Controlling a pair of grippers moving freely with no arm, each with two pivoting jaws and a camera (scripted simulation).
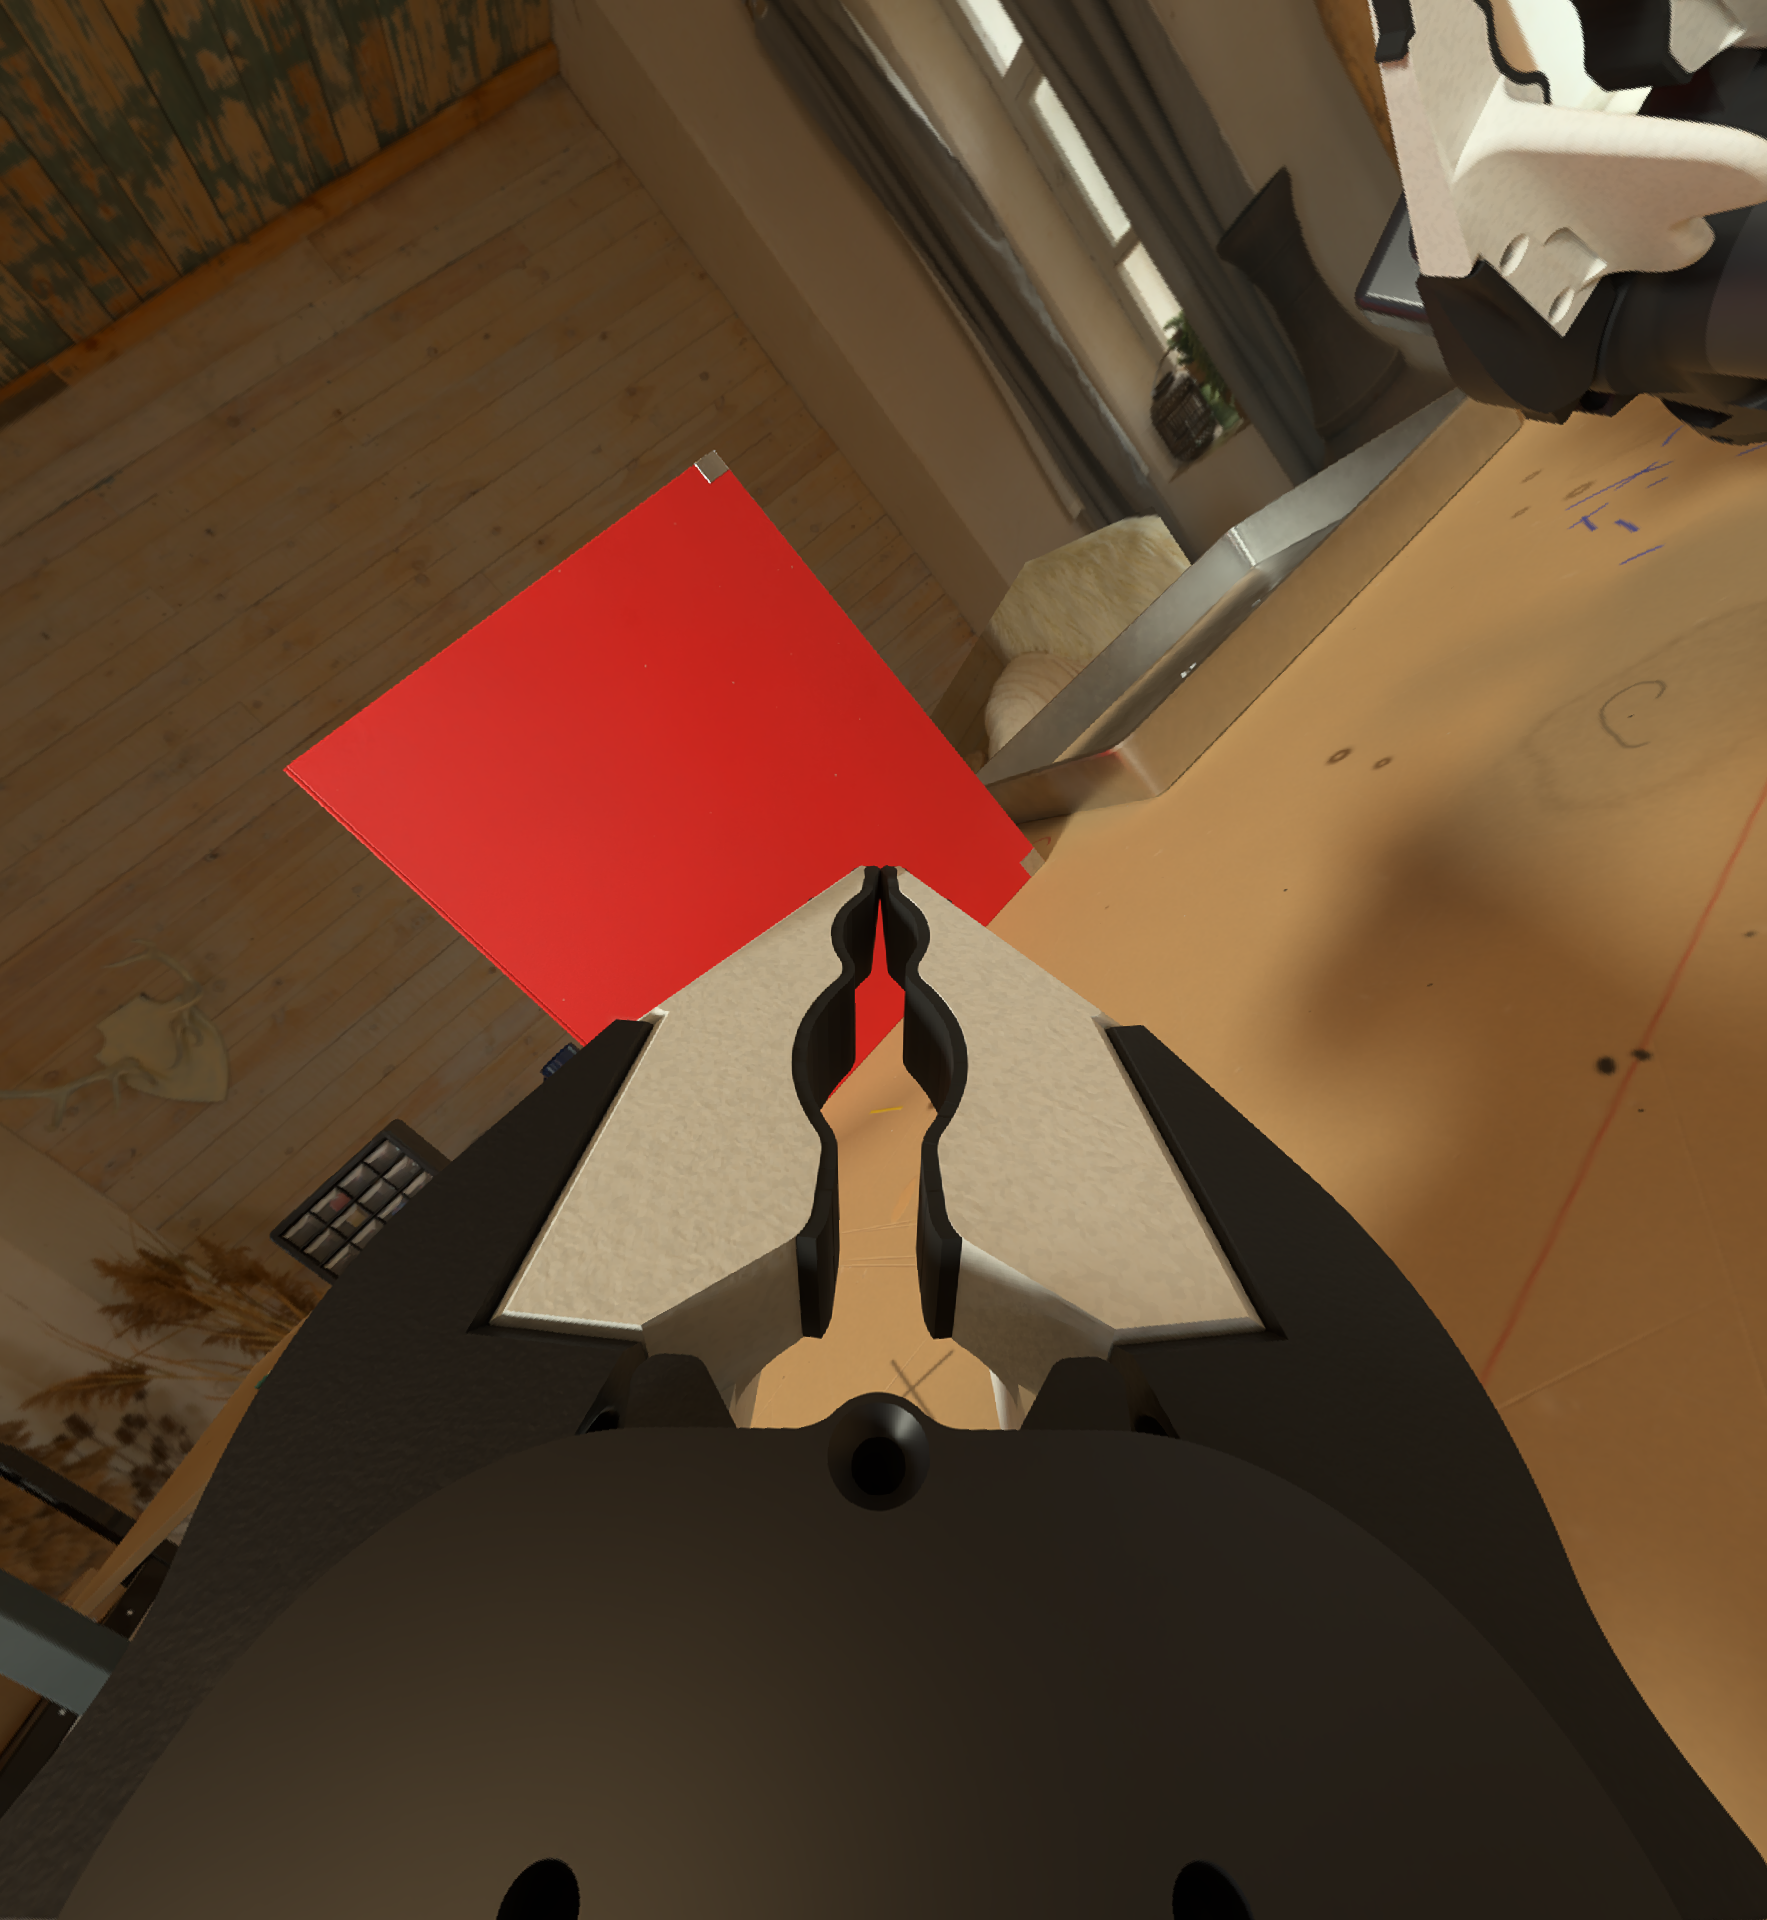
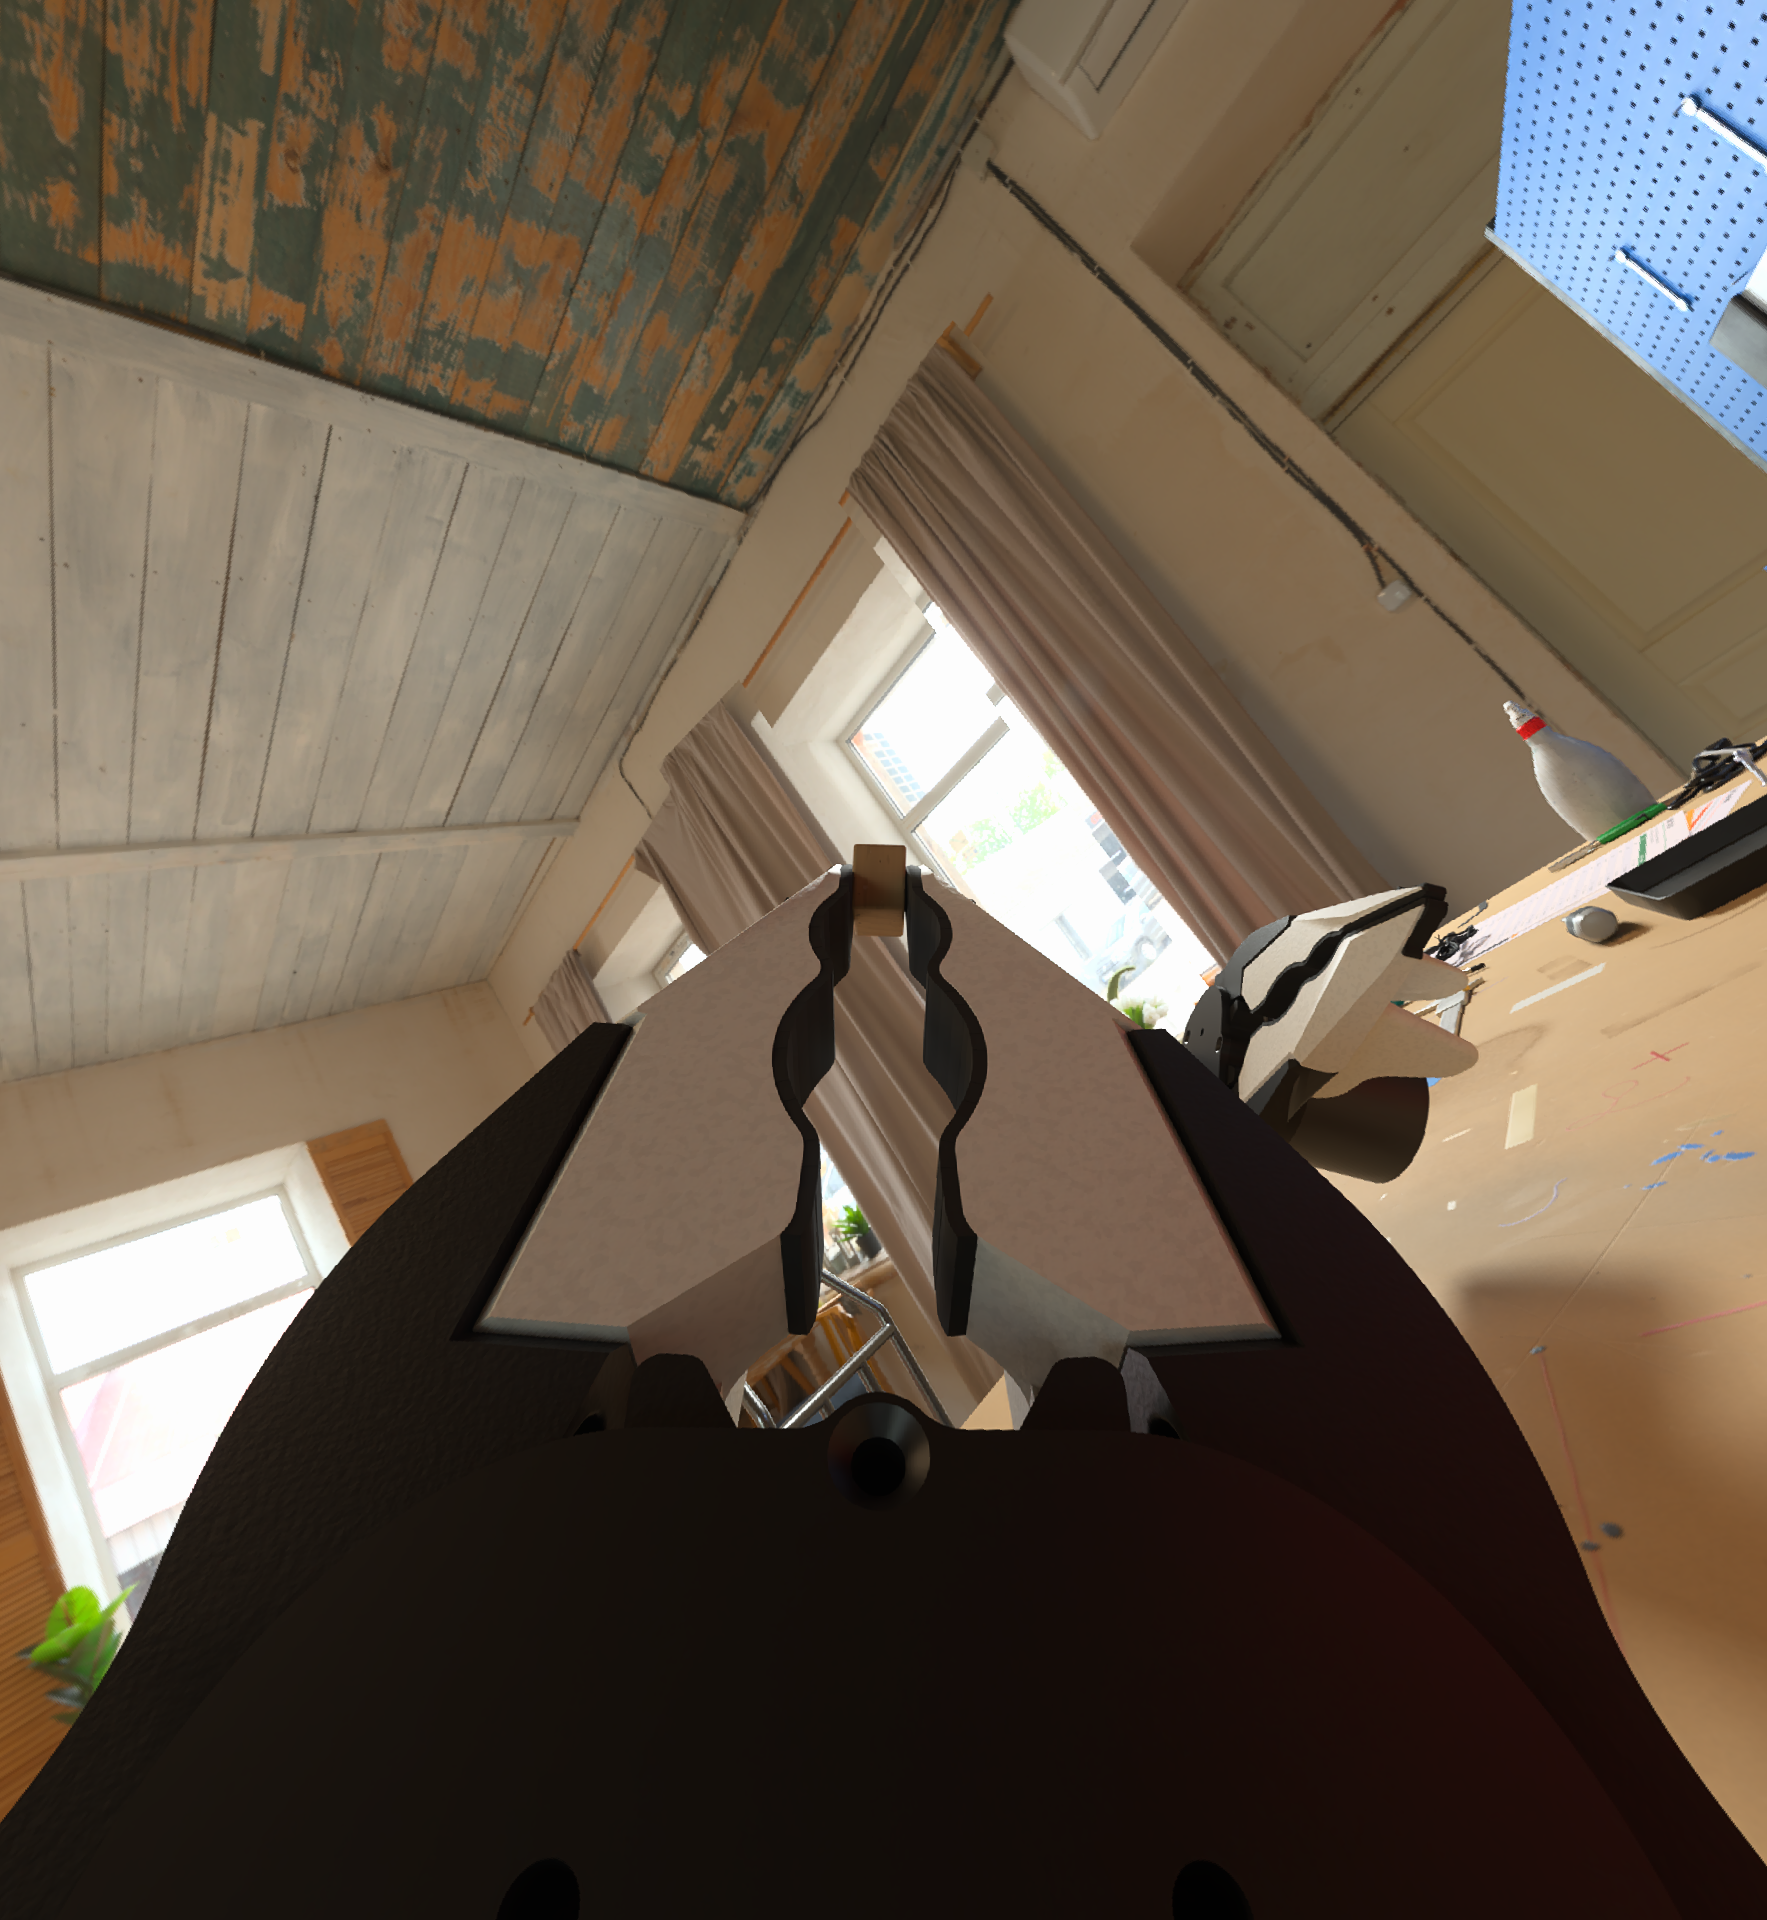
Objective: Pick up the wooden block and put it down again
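Note:
My right gripper (image 2: 879, 883) is shut on a small pale wooden block (image 2: 879, 889), pinched between its tips and held up in the air, pointing towards the windows and ceiling, well off the brown tabletop (image 2: 1637, 1299). My left gripper (image 1: 880, 878) is shut and empty, its tips touching, low over the tabletop (image 1: 1378, 1039) at the corner of a red panel (image 1: 650, 727). The left gripper also shows in the right wrist view (image 2: 1419, 925), farther right. The right gripper's body shows at the top right of the left wrist view (image 1: 1606, 187). The block is not visible in the left wrist view.
A metal tray (image 1: 1149, 686) lies on the table beyond the red panel. In the right wrist view a black tray (image 2: 1731, 852), a white bowling pin (image 2: 1585, 774), a small grey nut (image 2: 1591, 923) and a blue pegboard (image 2: 1668, 208) stand at the far right.

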